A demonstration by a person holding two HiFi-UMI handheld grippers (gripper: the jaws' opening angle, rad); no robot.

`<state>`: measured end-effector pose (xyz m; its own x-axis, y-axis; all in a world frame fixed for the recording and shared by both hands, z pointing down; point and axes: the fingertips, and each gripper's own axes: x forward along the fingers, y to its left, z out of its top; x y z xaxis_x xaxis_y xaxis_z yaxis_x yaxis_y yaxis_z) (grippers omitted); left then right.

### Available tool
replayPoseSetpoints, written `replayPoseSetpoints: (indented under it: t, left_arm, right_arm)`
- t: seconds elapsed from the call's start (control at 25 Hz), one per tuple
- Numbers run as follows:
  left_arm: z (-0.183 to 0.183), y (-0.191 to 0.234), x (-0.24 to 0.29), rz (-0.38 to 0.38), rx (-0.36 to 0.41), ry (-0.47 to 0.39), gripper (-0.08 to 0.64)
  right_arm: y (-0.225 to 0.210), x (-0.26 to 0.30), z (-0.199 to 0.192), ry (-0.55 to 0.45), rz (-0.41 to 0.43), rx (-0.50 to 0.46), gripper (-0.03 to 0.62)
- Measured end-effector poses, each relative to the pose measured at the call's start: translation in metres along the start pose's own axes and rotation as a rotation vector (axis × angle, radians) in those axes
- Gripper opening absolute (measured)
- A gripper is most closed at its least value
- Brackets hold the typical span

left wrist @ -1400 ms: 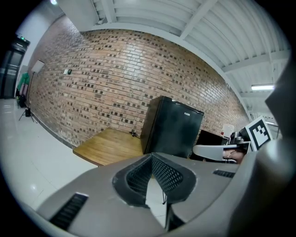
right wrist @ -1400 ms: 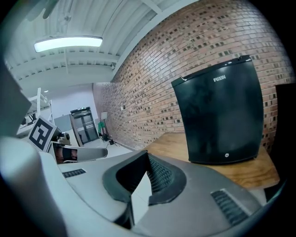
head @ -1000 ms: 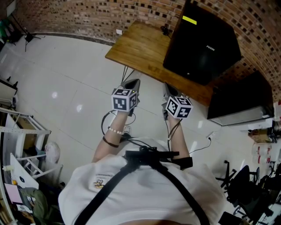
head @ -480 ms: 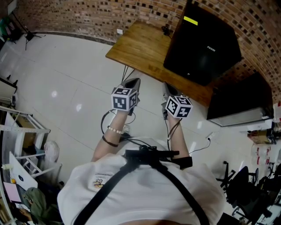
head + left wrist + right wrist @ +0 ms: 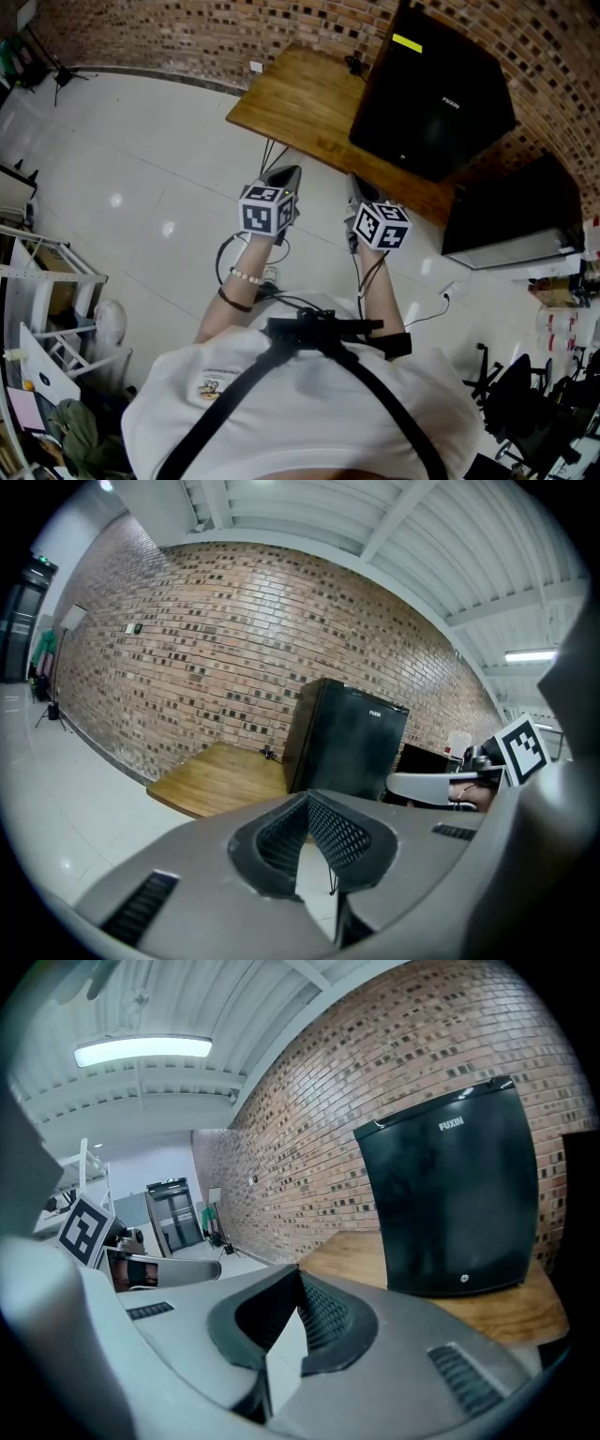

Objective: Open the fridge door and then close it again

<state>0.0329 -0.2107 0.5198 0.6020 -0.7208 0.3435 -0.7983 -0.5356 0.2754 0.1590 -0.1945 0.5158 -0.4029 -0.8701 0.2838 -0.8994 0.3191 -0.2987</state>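
Observation:
A black mini fridge (image 5: 431, 94) stands with its door shut on a low wooden table (image 5: 291, 98) against the brick wall. It also fills the middle of the left gripper view, fridge (image 5: 347, 738), and the right of the right gripper view, fridge (image 5: 455, 1204). My left gripper (image 5: 288, 175) hangs over the floor short of the table's front edge, shut and empty. Beside it, my right gripper (image 5: 356, 185) is likewise shut on nothing, a short way in front of the fridge. In their own views the left gripper (image 5: 307, 799) and the right gripper (image 5: 298, 1275) show closed jaws.
A second dark unit (image 5: 516, 216) sits to the right of the table. Cables (image 5: 253, 272) trail on the white floor under my hands. A white shelf rack (image 5: 37, 281) stands at the left and office chairs (image 5: 525, 403) at the lower right.

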Motion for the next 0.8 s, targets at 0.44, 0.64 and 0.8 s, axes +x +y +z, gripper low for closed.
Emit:
replayPoseSetpoints:
  t: [0.44, 0.64, 0.8]
  left_arm:
    - [-0.002, 0.001, -0.002, -0.001, -0.002, 0.0, 0.002]
    - [-0.003, -0.001, -0.003, -0.001, -0.003, -0.002, 0.002]
    - [-0.013, 0.0, 0.002, 0.003, 0.01, 0.026, 0.002]
  right_arm:
    - [0.001, -0.001, -0.001, -0.003, -0.002, 0.005, 0.003]
    - [-0.002, -0.003, 0.0, -0.007, -0.004, 0.008, 0.003]
    - [-0.003, -0.002, 0.005, -0.017, -0.005, 0.007, 0.002]
